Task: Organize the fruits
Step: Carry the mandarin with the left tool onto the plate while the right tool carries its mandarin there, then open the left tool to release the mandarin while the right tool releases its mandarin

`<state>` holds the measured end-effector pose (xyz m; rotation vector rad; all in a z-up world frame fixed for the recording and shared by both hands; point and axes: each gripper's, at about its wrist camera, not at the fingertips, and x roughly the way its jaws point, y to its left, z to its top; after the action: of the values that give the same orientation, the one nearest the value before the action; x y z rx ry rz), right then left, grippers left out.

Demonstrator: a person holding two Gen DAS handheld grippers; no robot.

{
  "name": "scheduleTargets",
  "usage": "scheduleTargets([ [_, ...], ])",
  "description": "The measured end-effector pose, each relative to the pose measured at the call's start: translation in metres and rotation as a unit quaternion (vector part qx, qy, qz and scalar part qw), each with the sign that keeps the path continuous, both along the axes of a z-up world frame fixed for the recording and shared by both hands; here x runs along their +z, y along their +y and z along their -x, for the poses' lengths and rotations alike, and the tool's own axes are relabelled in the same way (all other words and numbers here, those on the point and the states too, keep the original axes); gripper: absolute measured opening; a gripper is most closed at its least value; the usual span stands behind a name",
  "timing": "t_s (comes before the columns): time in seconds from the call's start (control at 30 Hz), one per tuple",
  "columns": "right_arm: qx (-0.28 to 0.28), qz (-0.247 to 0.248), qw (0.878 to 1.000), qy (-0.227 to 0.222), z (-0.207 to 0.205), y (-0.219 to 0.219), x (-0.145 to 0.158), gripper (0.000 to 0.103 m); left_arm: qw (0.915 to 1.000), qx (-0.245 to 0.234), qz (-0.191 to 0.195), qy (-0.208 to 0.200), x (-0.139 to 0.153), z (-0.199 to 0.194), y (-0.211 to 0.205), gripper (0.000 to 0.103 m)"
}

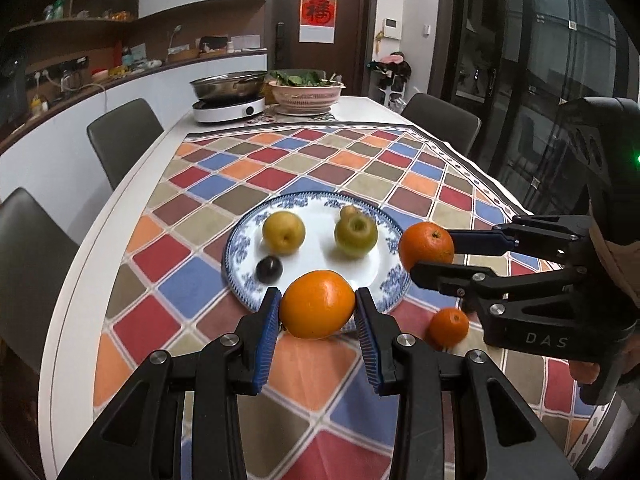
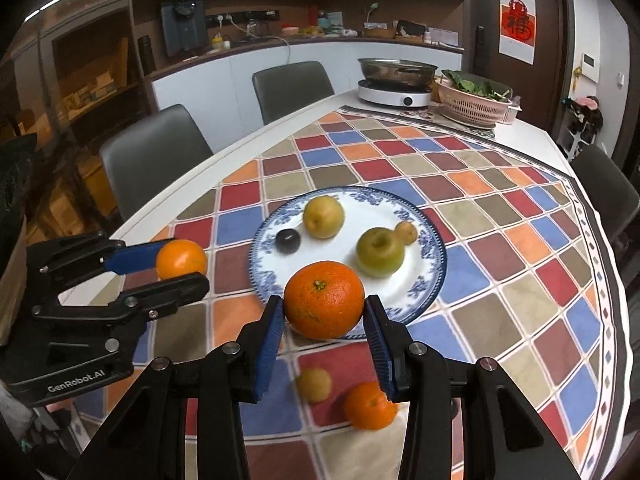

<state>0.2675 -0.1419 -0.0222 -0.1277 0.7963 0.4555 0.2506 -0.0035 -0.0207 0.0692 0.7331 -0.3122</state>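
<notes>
Your left gripper (image 1: 316, 312) has its fingers (image 1: 267, 332) pressed on either side of a smooth orange (image 1: 317, 304), held above the near rim of the blue-and-white plate (image 1: 240, 240); its longer axis runs roughly across, from finger to finger. Your right gripper (image 2: 325, 312) clamps a darker orange (image 2: 324, 300) the same way, stem end facing up and toward the camera (the green calyx shows clearly).

Below your right gripper, on the checked cloth (image 2: 500, 280), lie a small orange (image 2: 370, 406) and a small yellow fruit (image 2: 314, 384), near each other but apart; both look blurred.

On the plate sit a dark plum (image 2: 288, 241), a yellow pear (image 2: 323, 216), and a green apple (image 2: 380, 252) with its stem hollow upward, a small tan fruit (image 2: 407, 232) touching it.

Farther along the table (image 2: 280, 124) stand a steel pan (image 2: 396, 70) on a white cooker (image 2: 394, 98) and a pink basket (image 2: 472, 110) of greens.
</notes>
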Motion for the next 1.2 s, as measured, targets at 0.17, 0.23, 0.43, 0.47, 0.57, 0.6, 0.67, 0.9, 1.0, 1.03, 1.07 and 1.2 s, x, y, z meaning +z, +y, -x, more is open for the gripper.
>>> scheduleTargets([
  [0.17,0.002,0.001,1.0,0.026,-0.024,-0.006,-0.006,0.042,0.9998,-0.017,0.005,0.014,-0.004,-0.024,-0.007,0.037],
  [0.23,0.003,0.0,0.999,0.039,-0.033,-0.008,-0.011,0.042,0.9994,-0.023,0.006,0.024,-0.009,-0.038,-0.01,0.037],
  [0.43,-0.001,-0.002,0.997,0.072,-0.056,-0.012,-0.028,0.042,0.9977,-0.032,0.005,0.06,-0.026,-0.069,-0.016,0.037],
  [0.47,-0.001,-0.002,0.997,0.079,-0.06,-0.012,-0.031,0.042,0.9974,-0.032,0.003,0.064,-0.03,-0.073,-0.017,0.037],
  [0.57,-0.004,0.001,0.996,0.093,-0.07,-0.013,-0.04,0.042,0.9966,-0.034,-0.003,0.075,-0.038,-0.085,-0.02,0.037],
  [0.6,-0.004,0.002,0.995,0.098,-0.073,-0.014,-0.043,0.042,0.9961,-0.035,-0.007,0.081,-0.042,-0.09,-0.021,0.037],
  [0.67,-0.003,0.004,0.994,0.109,-0.08,-0.014,-0.049,0.042,0.9953,-0.036,-0.013,0.089,-0.048,-0.098,-0.023,0.037],
  [0.9,-0.005,0.008,0.992,0.125,-0.092,-0.014,-0.061,0.042,0.9923,-0.036,-0.026,0.116,-0.065,-0.118,-0.03,0.037],
  [1.0,-0.008,0.01,0.992,0.128,-0.096,-0.015,-0.064,0.042,0.9911,-0.034,-0.031,0.125,-0.07,-0.124,-0.032,0.037],
  [1.03,-0.009,0.012,0.991,0.13,-0.098,-0.015,-0.065,0.042,0.9906,-0.034,-0.032,0.129,-0.071,-0.126,-0.033,0.037],
  [1.07,-0.01,0.013,0.991,0.131,-0.099,-0.015,-0.066,0.042,0.9904,-0.033,-0.033,0.13,-0.072,-0.127,-0.033,0.037],
  [1.2,-0.01,0.017,0.991,0.132,-0.101,-0.016,-0.067,0.042,0.9906,-0.032,-0.035,0.128,-0.071,-0.126,-0.033,0.04],
])
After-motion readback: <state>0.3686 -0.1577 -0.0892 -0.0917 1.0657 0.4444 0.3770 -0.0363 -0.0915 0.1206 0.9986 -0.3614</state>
